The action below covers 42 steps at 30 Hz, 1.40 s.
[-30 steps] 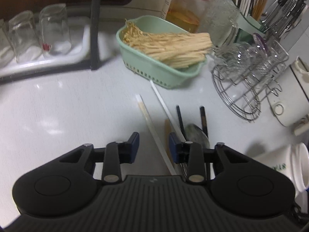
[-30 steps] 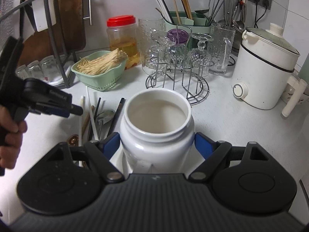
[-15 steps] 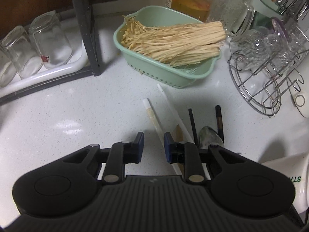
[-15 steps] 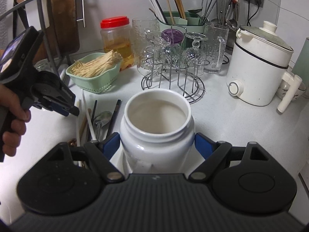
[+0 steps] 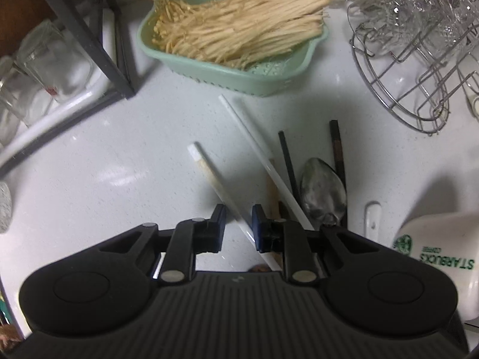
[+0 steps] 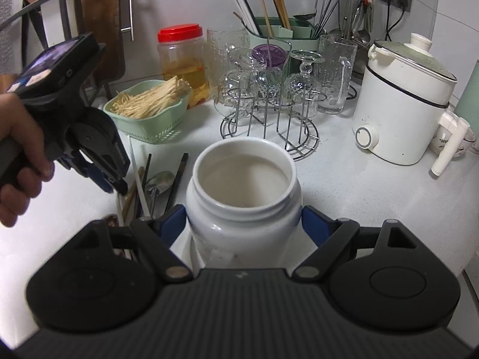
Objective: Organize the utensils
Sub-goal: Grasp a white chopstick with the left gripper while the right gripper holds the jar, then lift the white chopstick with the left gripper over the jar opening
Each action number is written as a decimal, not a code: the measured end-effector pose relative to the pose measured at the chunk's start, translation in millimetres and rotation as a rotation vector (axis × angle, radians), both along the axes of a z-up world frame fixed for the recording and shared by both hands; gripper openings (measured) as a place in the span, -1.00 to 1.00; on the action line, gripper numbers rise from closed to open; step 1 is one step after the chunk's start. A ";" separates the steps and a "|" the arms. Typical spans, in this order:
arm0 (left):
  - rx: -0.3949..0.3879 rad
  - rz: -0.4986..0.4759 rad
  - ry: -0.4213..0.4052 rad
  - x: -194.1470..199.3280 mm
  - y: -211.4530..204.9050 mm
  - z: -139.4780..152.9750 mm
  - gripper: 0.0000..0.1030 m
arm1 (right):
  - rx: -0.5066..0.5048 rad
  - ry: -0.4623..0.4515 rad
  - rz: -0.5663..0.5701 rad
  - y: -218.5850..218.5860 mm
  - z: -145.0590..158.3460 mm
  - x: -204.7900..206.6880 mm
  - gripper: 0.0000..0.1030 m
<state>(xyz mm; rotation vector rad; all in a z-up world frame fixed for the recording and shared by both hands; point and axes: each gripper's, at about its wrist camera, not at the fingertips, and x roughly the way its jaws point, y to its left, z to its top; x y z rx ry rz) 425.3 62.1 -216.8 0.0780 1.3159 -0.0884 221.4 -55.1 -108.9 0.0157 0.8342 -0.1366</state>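
Several utensils lie on the white counter: two white chopsticks (image 5: 209,173) (image 5: 263,161), dark chopsticks (image 5: 336,146), a wooden stick and a metal spoon (image 5: 323,188). My left gripper (image 5: 238,224) is open, low over the counter, with one white chopstick lying between its fingers. It also shows in the right wrist view (image 6: 104,176), over the utensil pile (image 6: 155,179). My right gripper (image 6: 244,227) is shut on a white ceramic jar (image 6: 244,197), open-topped and empty, seen in the left wrist view (image 5: 440,251) with green lettering.
A green basket of enoki mushrooms (image 5: 236,39) stands behind the utensils. A wire rack of glasses (image 6: 269,95), a red-lidded jar (image 6: 182,59), a utensil caddy (image 6: 278,33) and a white cooker (image 6: 404,101) stand behind. A dark rack with glasses (image 5: 51,65) is at left.
My left gripper has moved forward and down to the utensils, and a white chopstick now lies between its fingers. The right gripper and jar have stayed in place.
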 end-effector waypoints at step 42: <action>-0.124 0.288 -0.291 -109.2 28.7 86.4 -0.87 | 0.077 0.044 0.359 -36.0 0.2 13.5 0.68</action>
